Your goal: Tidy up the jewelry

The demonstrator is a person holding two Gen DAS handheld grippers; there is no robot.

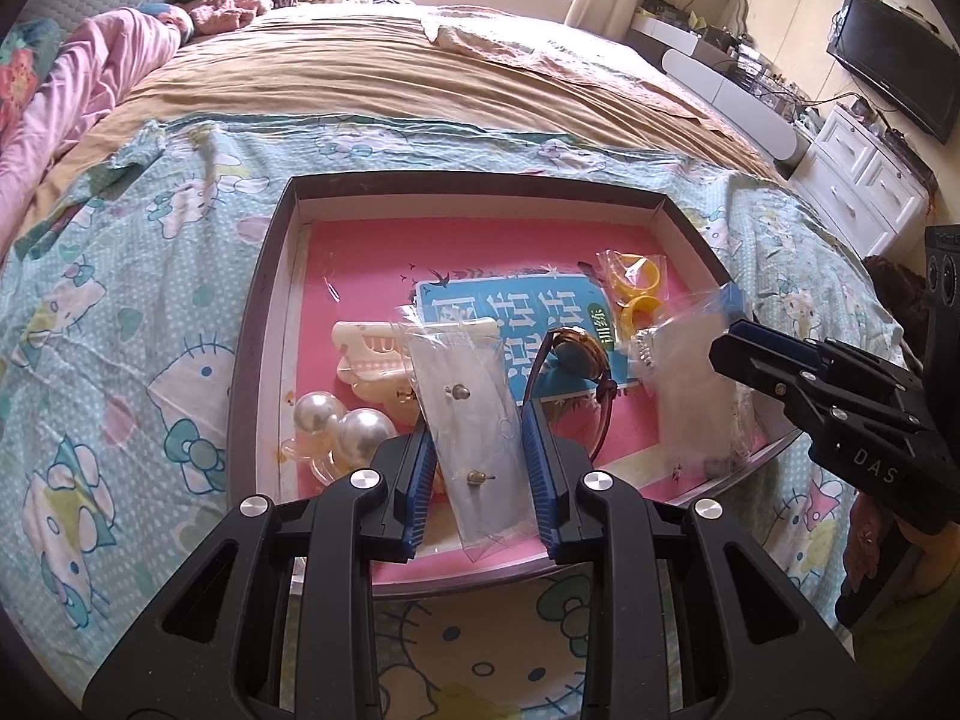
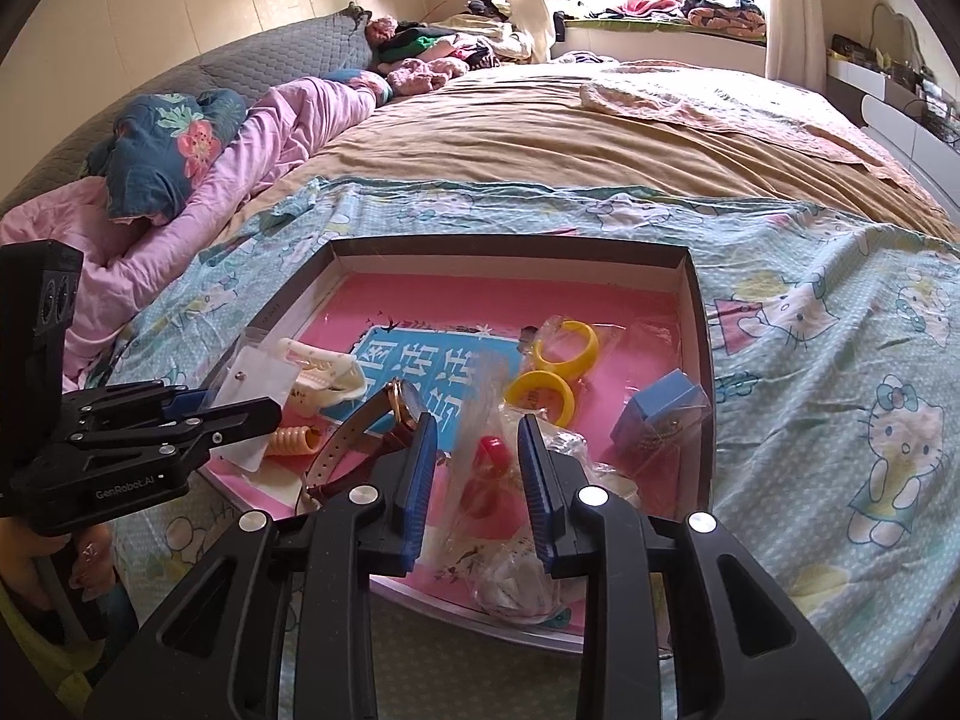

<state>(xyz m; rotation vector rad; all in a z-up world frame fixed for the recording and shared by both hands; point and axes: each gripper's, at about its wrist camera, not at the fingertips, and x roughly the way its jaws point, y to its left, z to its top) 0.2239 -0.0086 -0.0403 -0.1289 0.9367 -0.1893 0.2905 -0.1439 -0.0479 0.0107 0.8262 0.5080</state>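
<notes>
A shallow dark box (image 1: 264,276) with a pink floor sits on the bed and holds jewelry. My left gripper (image 1: 477,450) is shut on a clear bag with two earrings (image 1: 471,414), holding it upright above the box; it also shows in the right wrist view (image 2: 252,378). My right gripper (image 2: 474,468) holds a clear bag with red rings (image 2: 489,456) between its pads. A brown-strap watch (image 1: 576,360), pearl hair clips (image 1: 342,426), a cream claw clip (image 1: 366,354), yellow rings (image 2: 564,348) and a blue box (image 2: 660,408) lie inside.
The box rests on a Hello Kitty sheet (image 1: 120,330) near the bed's front edge. A tan blanket (image 1: 390,72) and pink bedding (image 2: 270,126) lie beyond. A white dresser (image 1: 864,180) and a TV (image 1: 894,72) stand at the right.
</notes>
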